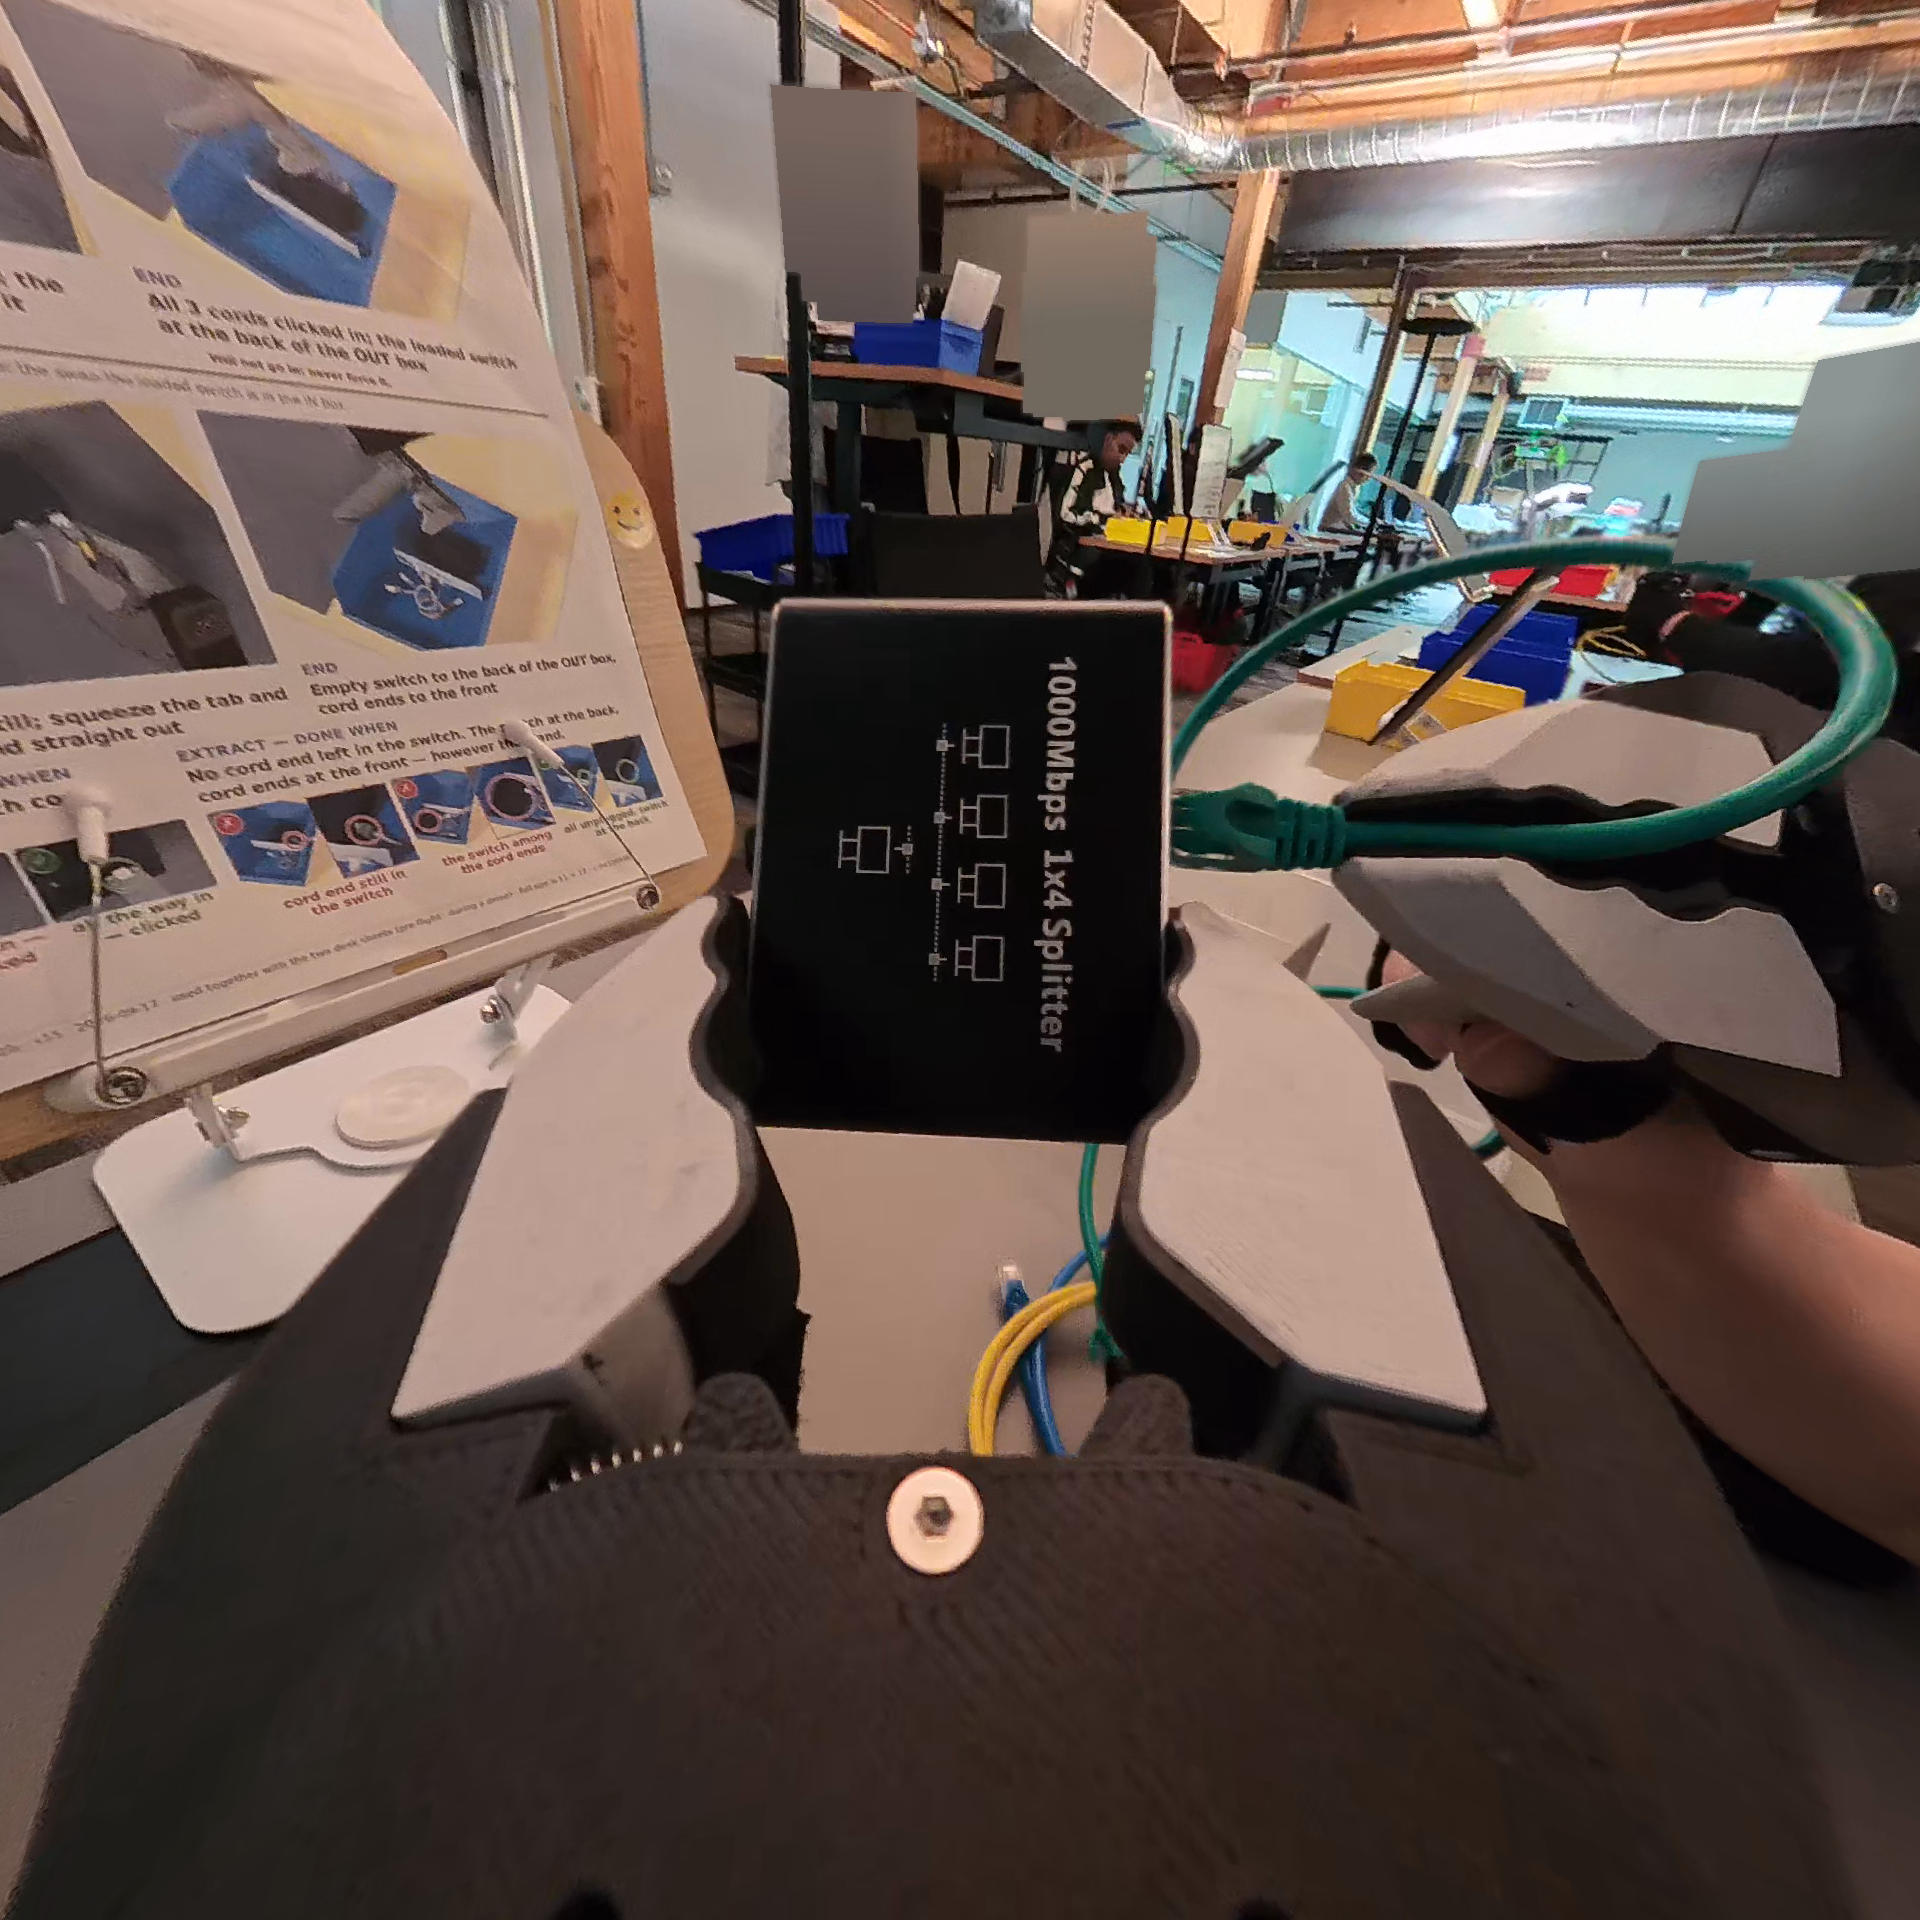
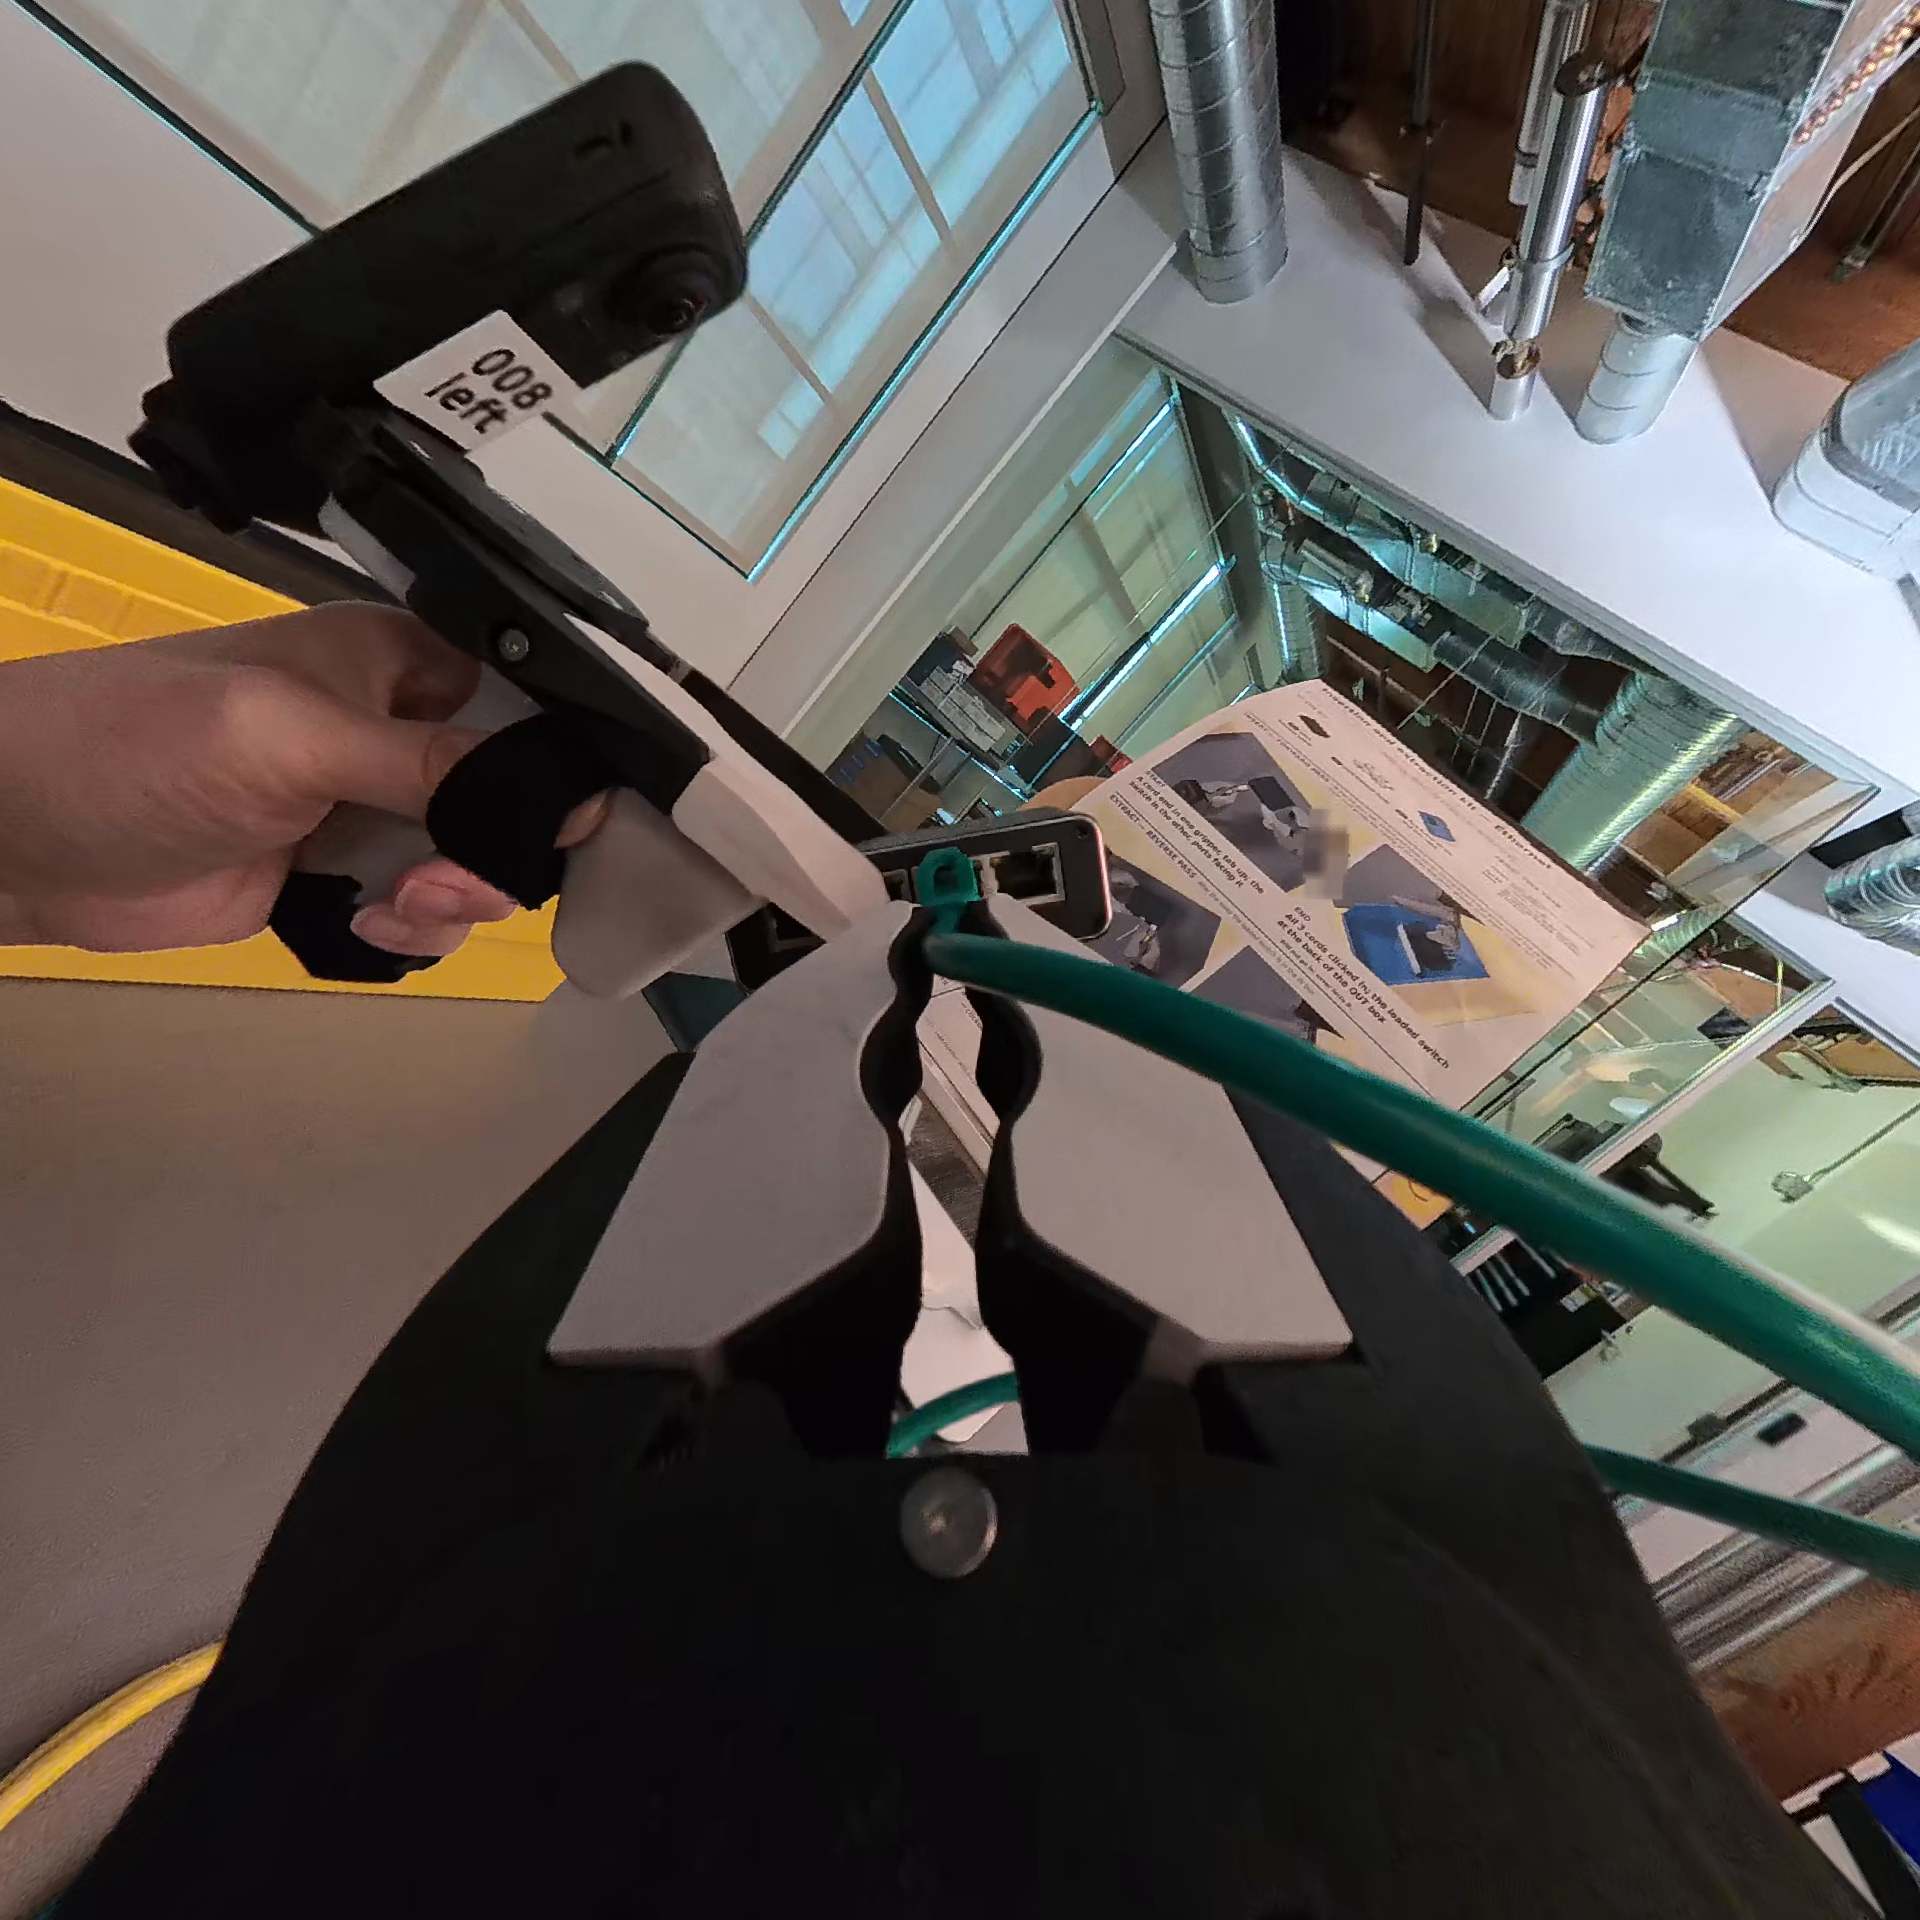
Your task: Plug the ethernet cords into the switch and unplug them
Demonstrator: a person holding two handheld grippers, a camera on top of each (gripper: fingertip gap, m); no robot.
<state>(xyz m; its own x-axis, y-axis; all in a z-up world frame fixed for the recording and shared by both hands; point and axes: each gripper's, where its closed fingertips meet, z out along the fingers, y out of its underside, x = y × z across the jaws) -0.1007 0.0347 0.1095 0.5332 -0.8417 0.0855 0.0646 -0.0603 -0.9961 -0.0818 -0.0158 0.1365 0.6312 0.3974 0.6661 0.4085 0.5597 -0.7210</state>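
My left gripper is shut on the black switch and holds it up above the table, its printed top facing the camera. My right gripper is shut on the green ethernet cord just behind its plug, which points at the switch's right side and stops just short of it. In the right wrist view my right gripper holds the green plug in front of the switch's row of ports. A yellow cord and a blue cord lie on the table below.
An instruction sheet on a wooden board stands at the left on a white stand. Yellow bins and blue bins sit on tables behind. A yellow bin shows behind the hand holding the left gripper.
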